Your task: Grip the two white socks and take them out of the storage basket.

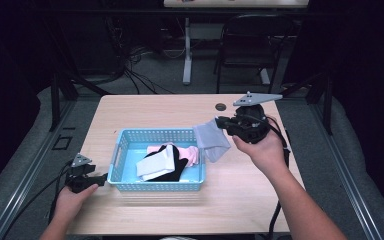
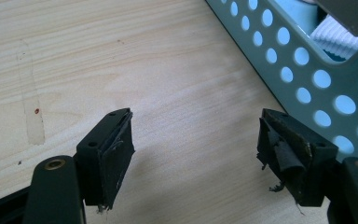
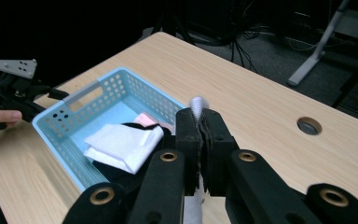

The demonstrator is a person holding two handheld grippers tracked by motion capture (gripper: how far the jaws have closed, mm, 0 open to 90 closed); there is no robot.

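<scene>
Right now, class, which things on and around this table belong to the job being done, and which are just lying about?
In the job:
grey cloth, pinched in the right gripper
blue basket
white cloth, black cloth and pink cloth in the basket
left gripper, open beside the basket

Lying about:
chair
floor cables
table hole

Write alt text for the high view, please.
The right gripper, shut on a grey cloth, holds it above the wooden table beside a blue basket of folded clothes. The left gripper rests open at the basket's left.
</scene>
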